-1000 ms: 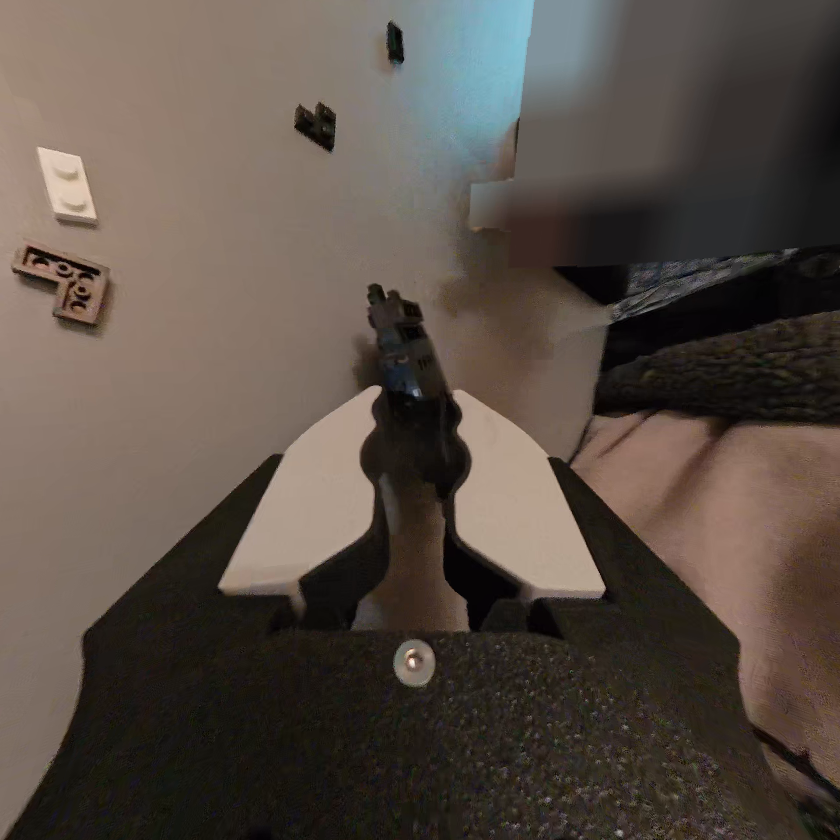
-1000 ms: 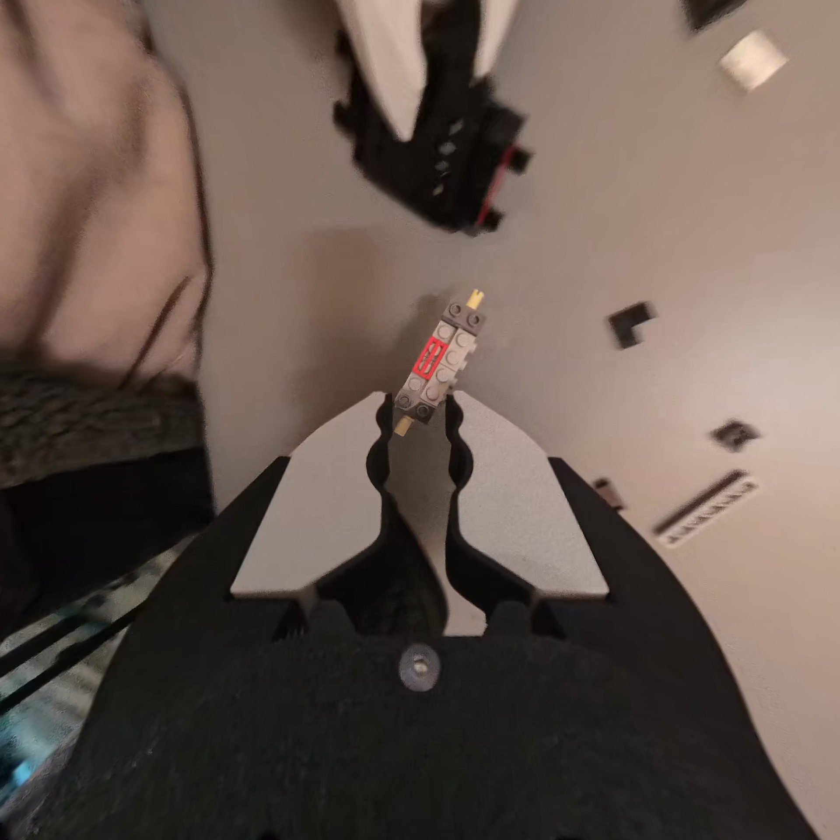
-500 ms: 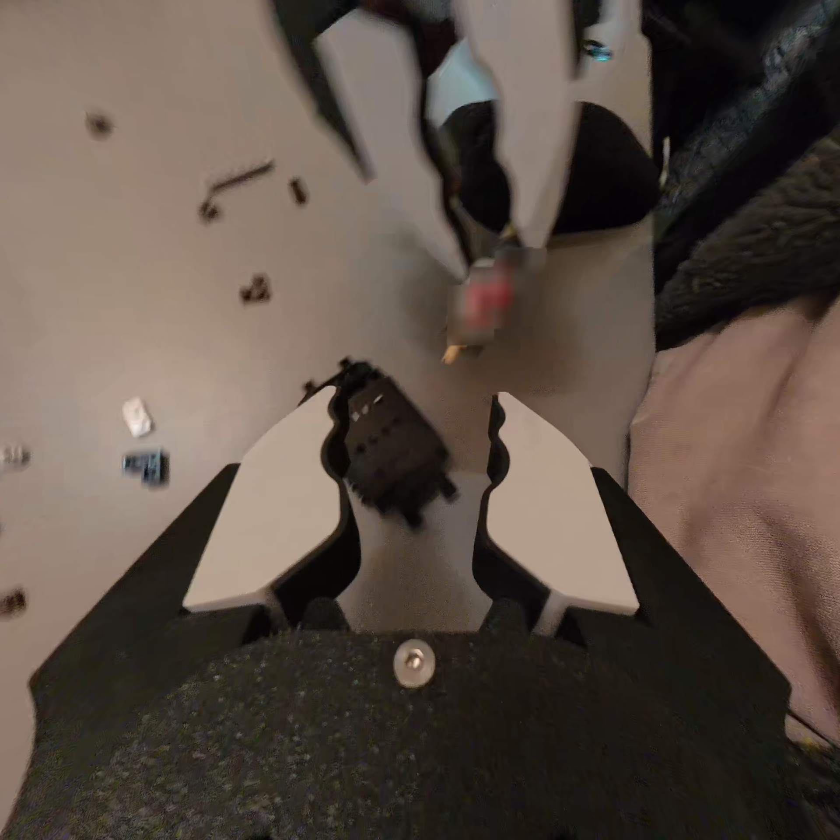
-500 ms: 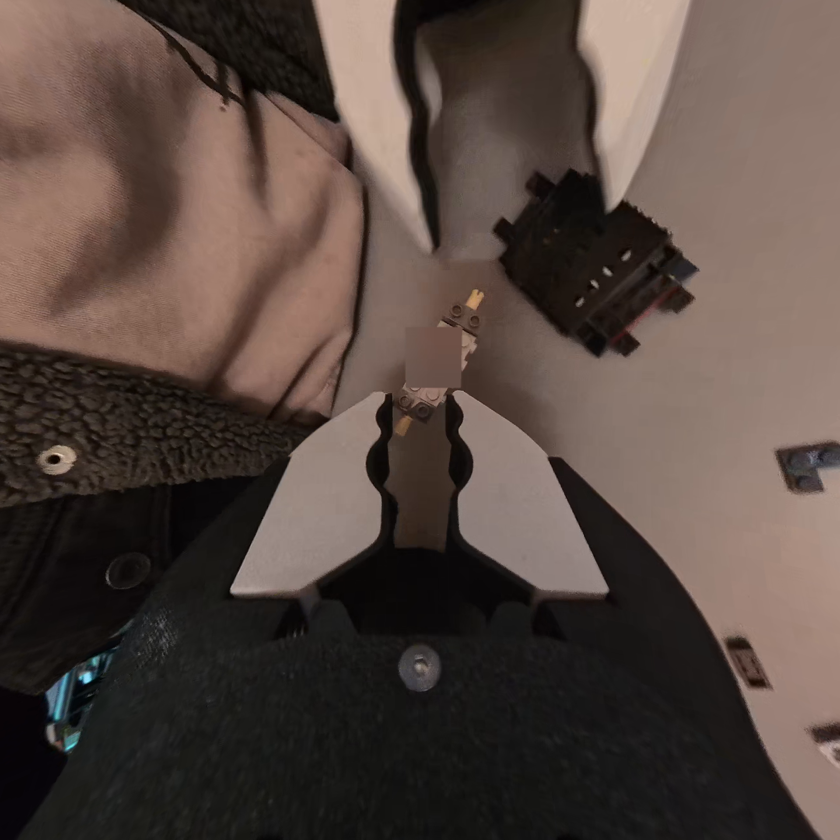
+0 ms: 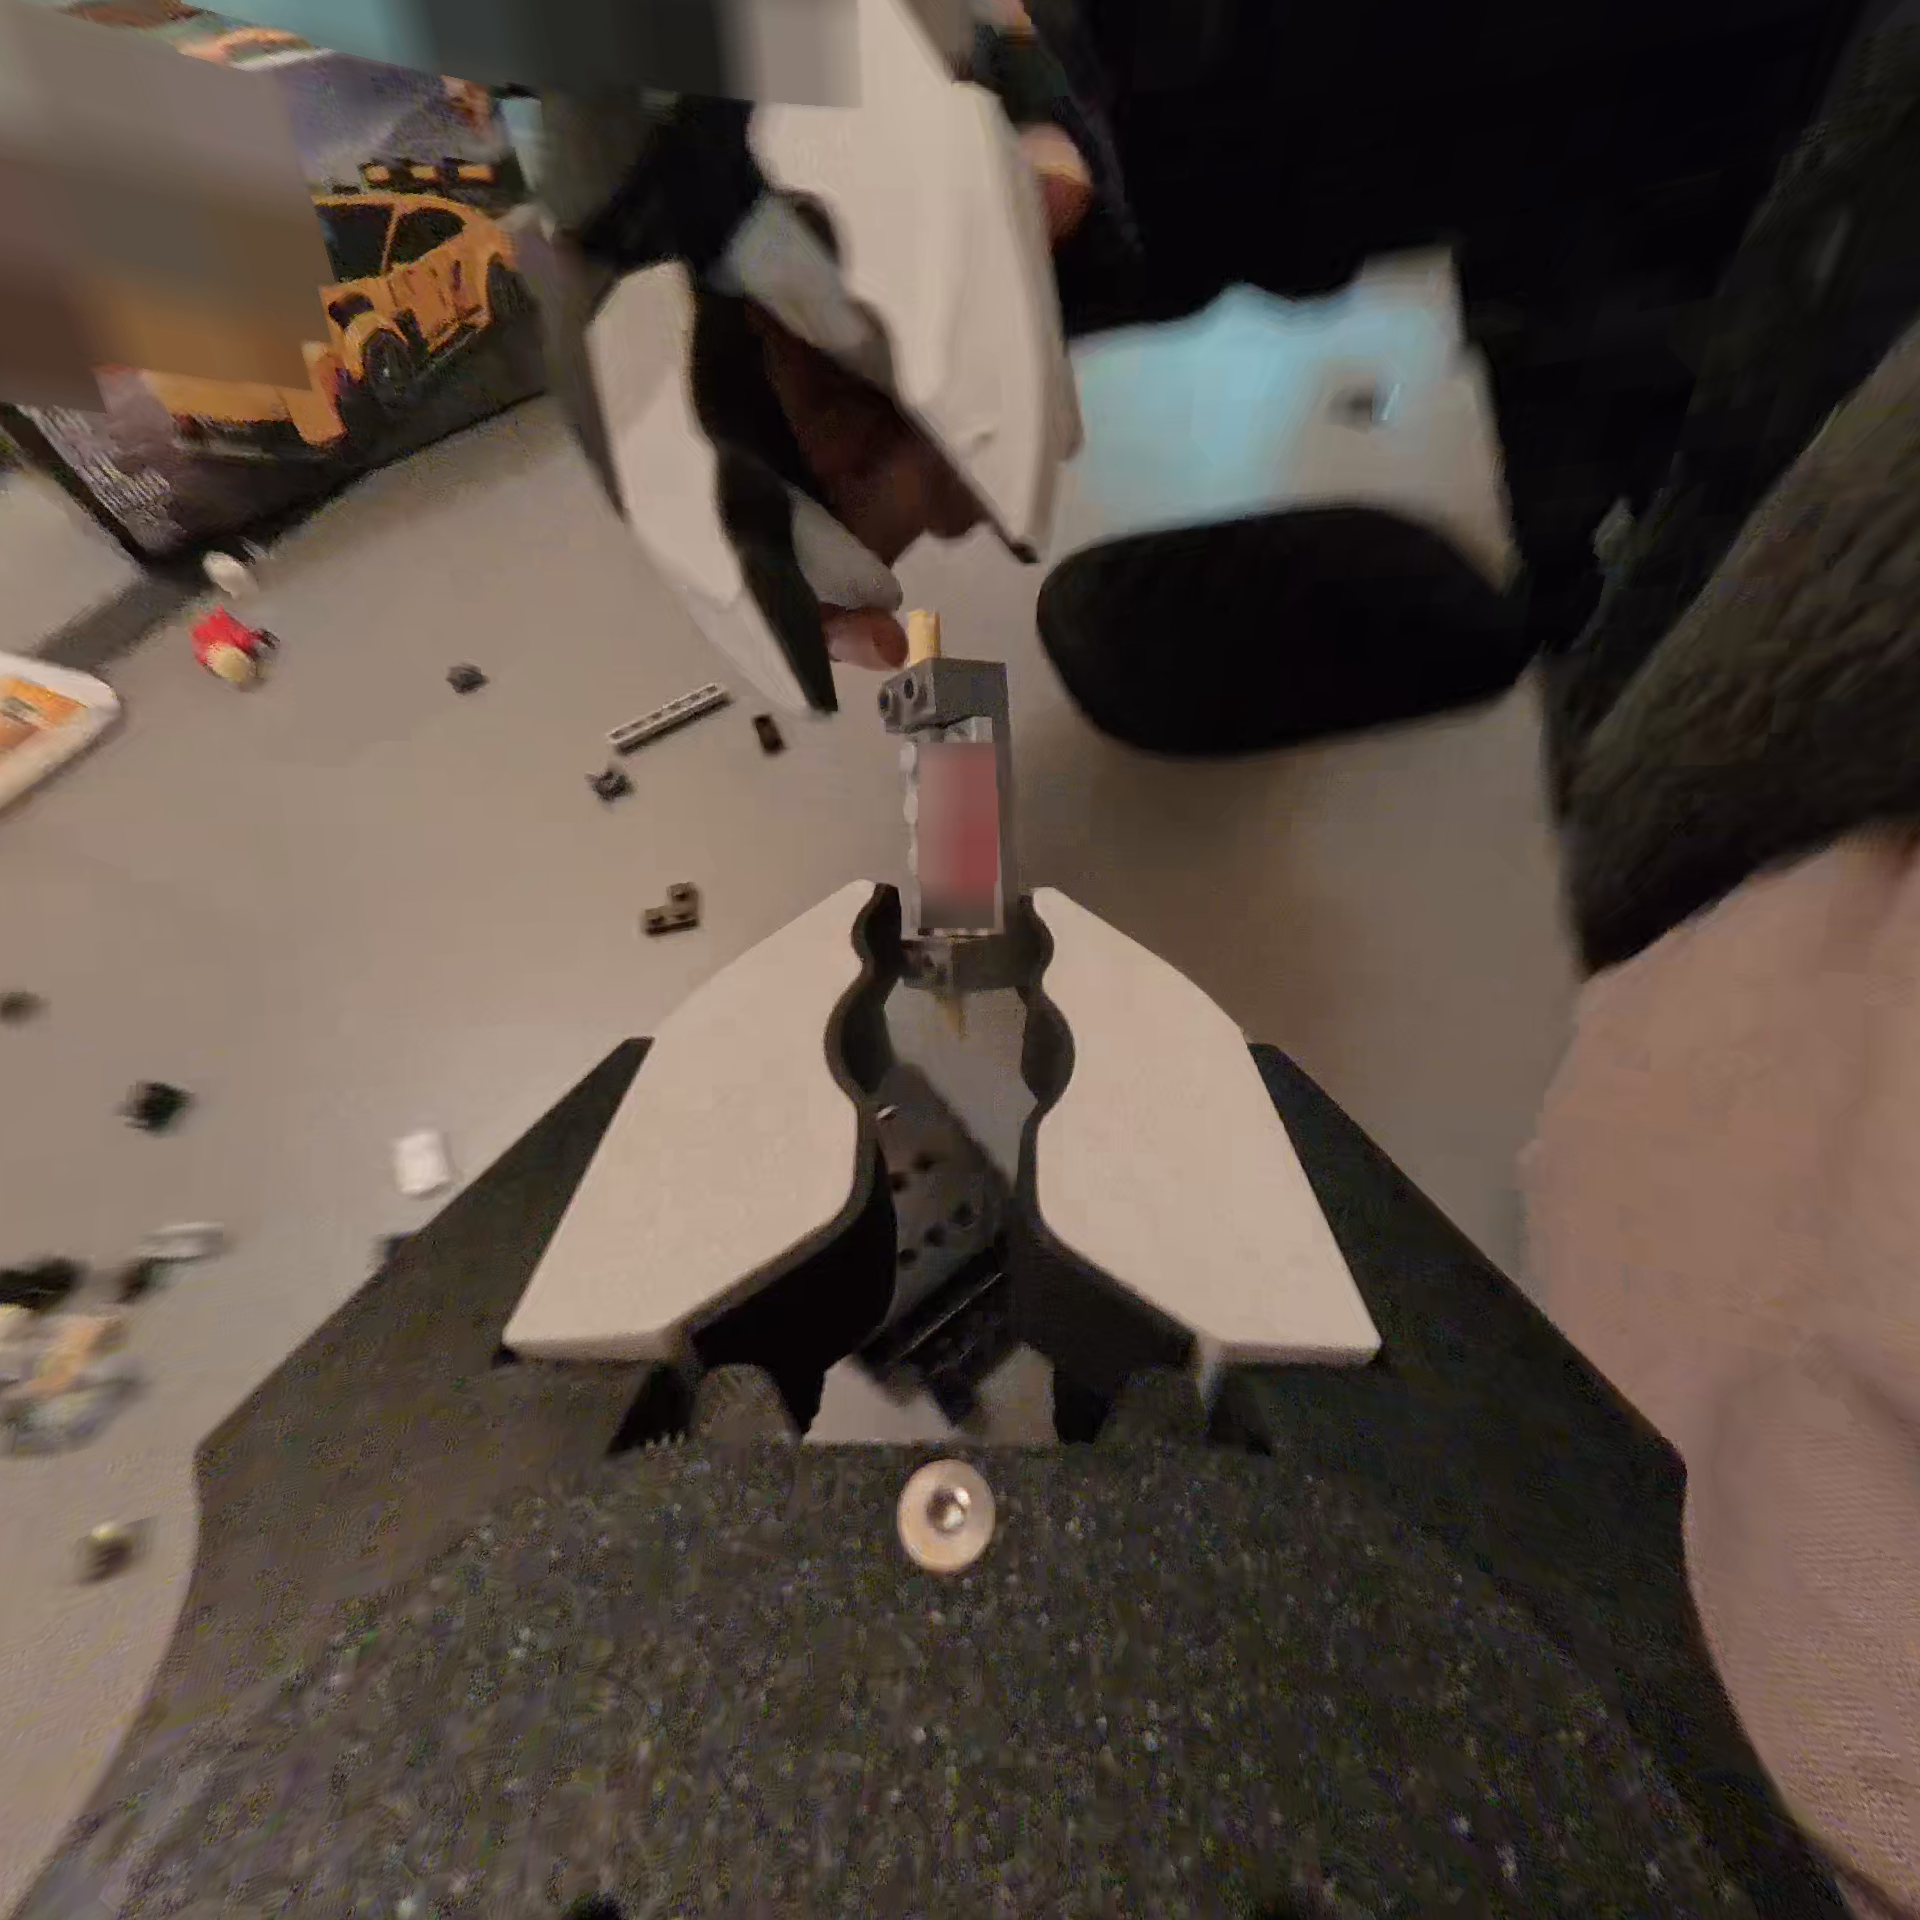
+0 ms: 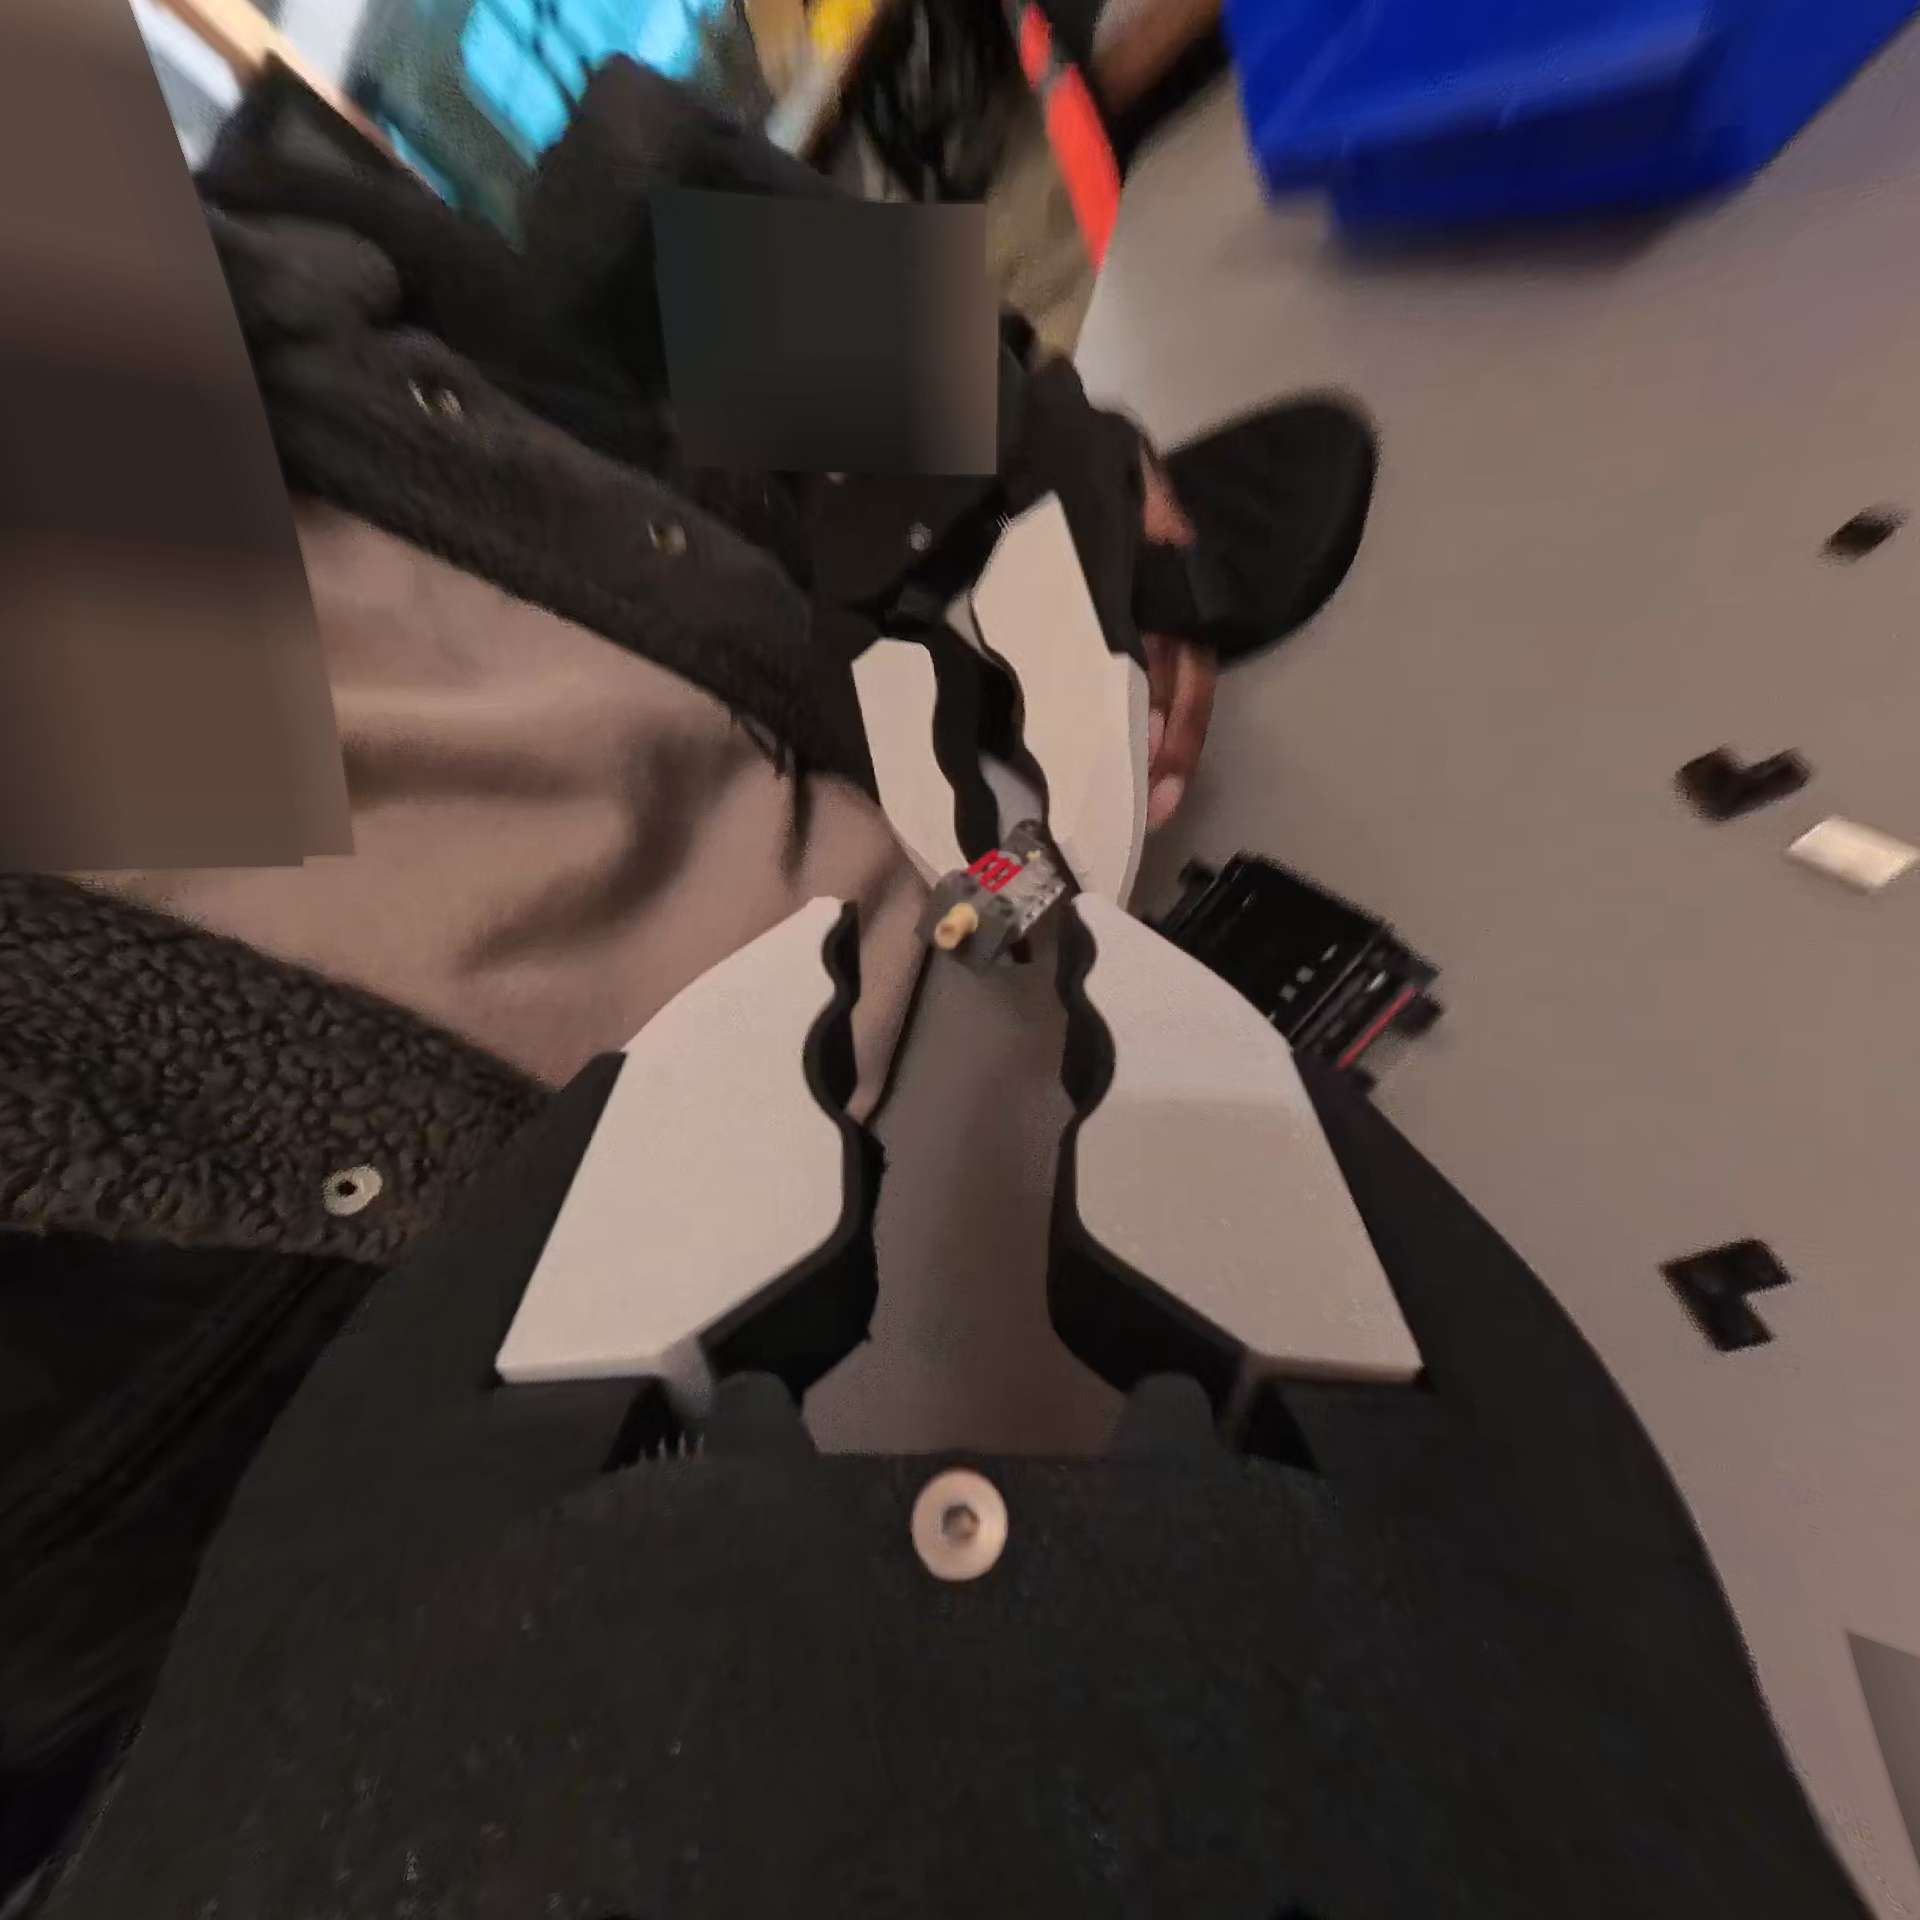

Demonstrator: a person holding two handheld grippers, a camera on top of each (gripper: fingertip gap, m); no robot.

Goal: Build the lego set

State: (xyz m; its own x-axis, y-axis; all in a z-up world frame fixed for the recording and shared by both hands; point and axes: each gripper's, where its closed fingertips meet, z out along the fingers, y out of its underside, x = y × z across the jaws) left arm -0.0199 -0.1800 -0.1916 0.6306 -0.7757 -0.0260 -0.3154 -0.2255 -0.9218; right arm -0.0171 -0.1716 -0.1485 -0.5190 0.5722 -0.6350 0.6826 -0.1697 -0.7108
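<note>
The small grey piece (image 5: 940,698), with a red patch on its face and a tan pin at each end, is held up off the tabletop (image 5: 416,831). The left gripper (image 5: 956,914) pinches its lower end. It looks light and rigid, but it is probably several plates pressed together, so a sideways squeeze could pop it apart. Gripping across the flat grey sides, clear of the pins, seems safest. The right gripper (image 6: 961,914) is spread, with its tips beside the near end. The black assembly (image 6: 1299,977) lies below, and loose bricks (image 5: 670,909) are scattered around.
</note>
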